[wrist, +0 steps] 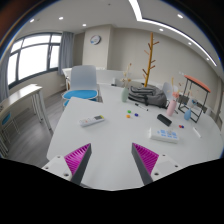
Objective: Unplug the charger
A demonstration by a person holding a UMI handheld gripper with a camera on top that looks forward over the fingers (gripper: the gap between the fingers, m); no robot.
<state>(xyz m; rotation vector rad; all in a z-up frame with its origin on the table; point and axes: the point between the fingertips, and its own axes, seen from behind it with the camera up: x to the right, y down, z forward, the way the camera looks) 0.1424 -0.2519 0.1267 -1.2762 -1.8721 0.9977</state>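
My gripper (111, 150) is open and empty, its two magenta pads wide apart above the near part of a white table (110, 135). A white oblong thing (92, 120), perhaps a power strip or charger, lies on the table beyond the left finger. I cannot make out a plug or cable on it. A black object (164, 119) and a blue-and-white item (168, 133) lie beyond the right finger. Nothing stands between the fingers.
Small coloured items (128, 115) sit mid-table. A grey bag (145, 95) and a pink bottle (174, 103) stand at the far side. A blue chair (80, 97) is behind the table, a wooden coat rack (152, 55) beyond it, and another desk (25, 100) at left.
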